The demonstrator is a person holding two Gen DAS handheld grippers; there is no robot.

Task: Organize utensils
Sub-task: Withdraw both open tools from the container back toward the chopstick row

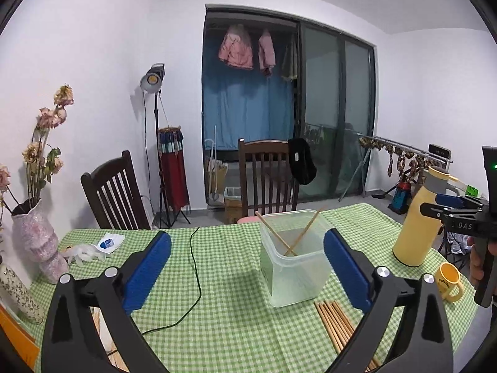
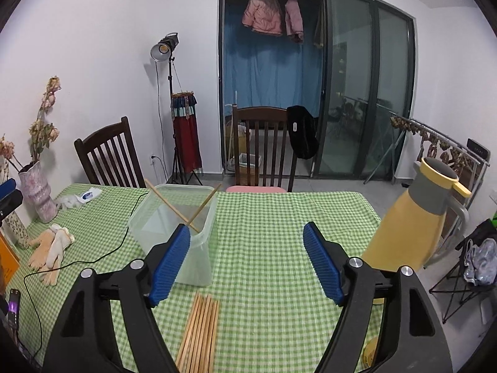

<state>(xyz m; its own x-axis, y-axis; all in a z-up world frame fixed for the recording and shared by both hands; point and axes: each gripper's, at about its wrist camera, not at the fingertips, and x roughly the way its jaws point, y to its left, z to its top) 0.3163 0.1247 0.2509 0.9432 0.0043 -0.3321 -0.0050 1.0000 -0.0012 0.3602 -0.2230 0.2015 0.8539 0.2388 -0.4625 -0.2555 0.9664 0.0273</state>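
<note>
A clear plastic container (image 1: pixel 295 273) (image 2: pixel 155 217) stands on the green checked tablecloth, with two wooden chopsticks (image 1: pixel 276 236) (image 2: pixel 174 209) crossed inside it. A bundle of several more chopsticks (image 1: pixel 335 323) (image 2: pixel 200 326) lies flat on the cloth just in front of it. My left gripper (image 1: pixel 247 239) is open, its blue pads wide apart on either side of the container and nothing between them. My right gripper (image 2: pixel 247 228) is open and empty over the cloth to the right of the container; in the left wrist view the right gripper (image 1: pixel 447 205) shows at the right edge, held by a hand.
A tall yellow thermos (image 1: pixel 416 223) (image 2: pixel 403 227) and a yellow mug (image 1: pixel 449 281) stand at the right. A vase of dried flowers (image 1: pixel 37 239), gloves (image 2: pixel 49 248), a phone (image 2: pixel 14 307) and a black cable (image 1: pixel 197 279) occupy the left. Two wooden chairs stand behind the table.
</note>
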